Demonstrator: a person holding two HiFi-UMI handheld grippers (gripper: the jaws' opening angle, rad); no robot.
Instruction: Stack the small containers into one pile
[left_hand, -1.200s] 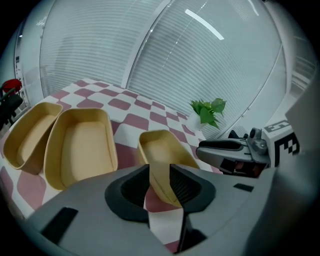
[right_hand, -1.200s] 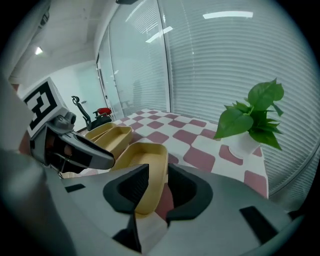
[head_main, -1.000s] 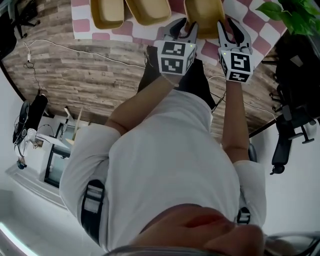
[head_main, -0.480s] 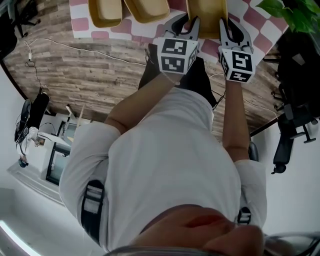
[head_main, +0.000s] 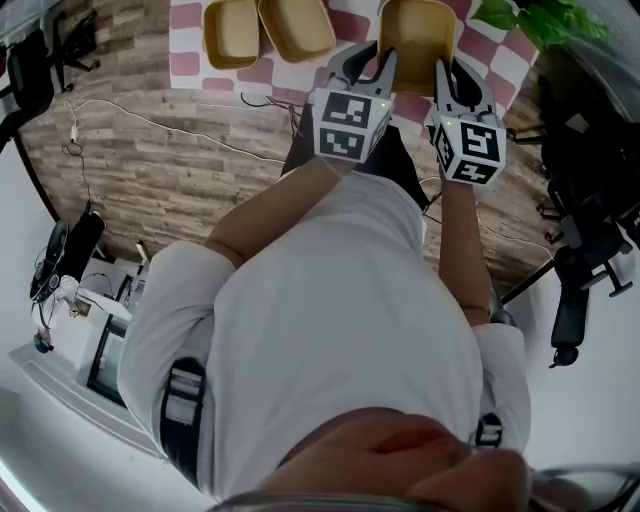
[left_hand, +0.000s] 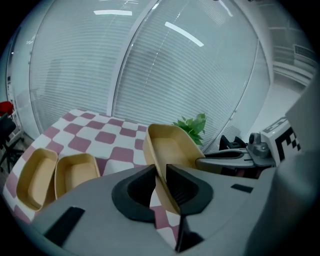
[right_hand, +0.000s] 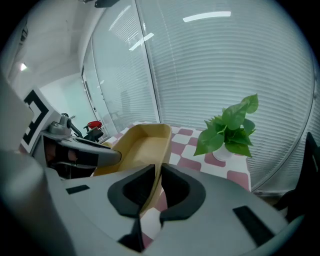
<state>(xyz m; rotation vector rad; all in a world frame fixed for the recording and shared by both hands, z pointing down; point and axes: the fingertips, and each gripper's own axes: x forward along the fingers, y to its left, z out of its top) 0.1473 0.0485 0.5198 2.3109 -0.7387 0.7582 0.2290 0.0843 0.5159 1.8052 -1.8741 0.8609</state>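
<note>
The container (head_main: 418, 35) is off the worktop (head_main: 186, 20), carried between the two grippers at the right end of the checked cloth, its open side up and tilted a little. The left gripper (head_main: 370, 62) has its fingers (left_hand: 142, 187) shut on the left wall. The right gripper (head_main: 458, 72) pinches the right wall the same way, with the thin rim running up between its fingers (right_hand: 175, 187).

Over the last second both grips have held. The head view now takes in the whole container, where its far end was cut off before. The gap between it and the middle container (head_main: 298, 27) looks about as it was. So the lift appears made and the sideways carry hardly begun. The first nesting is probably still ahead.

The middle container and the left container (head_main: 232, 32) sit side by side on the cloth, touching or nearly so, well to the left of the held one. Either could take it.

Both forearms reach forward from the torso. The left elbow is bent out to the side and the right arm is straighter. The marker cubes face up towards the head.

A plant (right_hand: 227, 125) stands just right of the right gripper, close enough to brush if the load swings that way.
</note>
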